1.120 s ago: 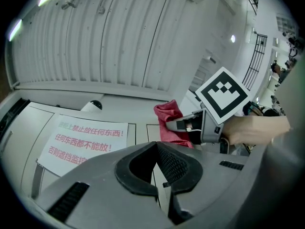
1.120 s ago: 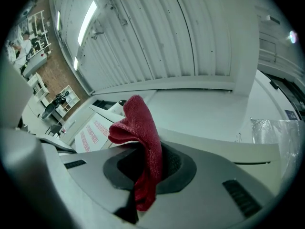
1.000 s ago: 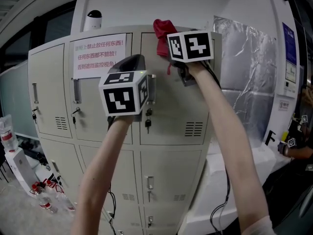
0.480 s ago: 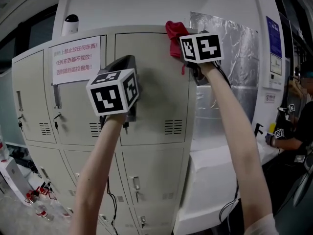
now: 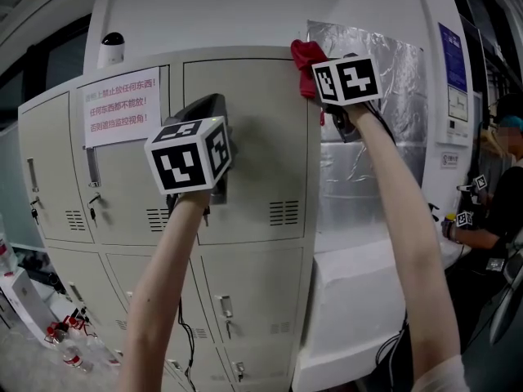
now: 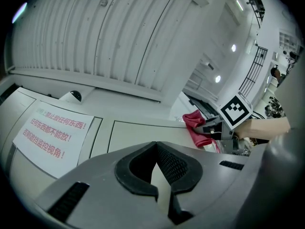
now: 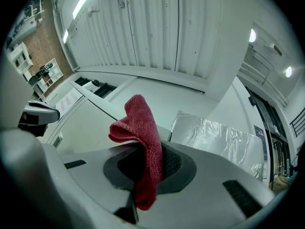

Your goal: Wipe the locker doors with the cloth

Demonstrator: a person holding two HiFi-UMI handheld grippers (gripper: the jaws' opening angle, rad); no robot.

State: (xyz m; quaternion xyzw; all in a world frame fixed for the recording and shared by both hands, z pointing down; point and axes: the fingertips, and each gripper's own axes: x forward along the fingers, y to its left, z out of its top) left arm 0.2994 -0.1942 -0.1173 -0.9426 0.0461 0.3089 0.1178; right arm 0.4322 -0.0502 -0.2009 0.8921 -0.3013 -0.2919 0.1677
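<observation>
A red cloth is pinched in my right gripper, which is shut on it and presses it against the top right corner of the upper locker door. In the right gripper view the cloth folds up out of the right gripper. My left gripper is held against the left edge of the same door, over its handle. Seen from its own camera, the left gripper is shut with nothing in it, and the cloth shows further right.
The beige lockers carry a paper notice on the neighbouring door and a small camera on top. Silver foil sheeting hangs right of the lockers above a white covered block. A person stands far right. Bottles lie on the floor at left.
My right gripper has slid the cloth rightward along the top of the door to its right corner. The left gripper has stayed at the door's left edge.
</observation>
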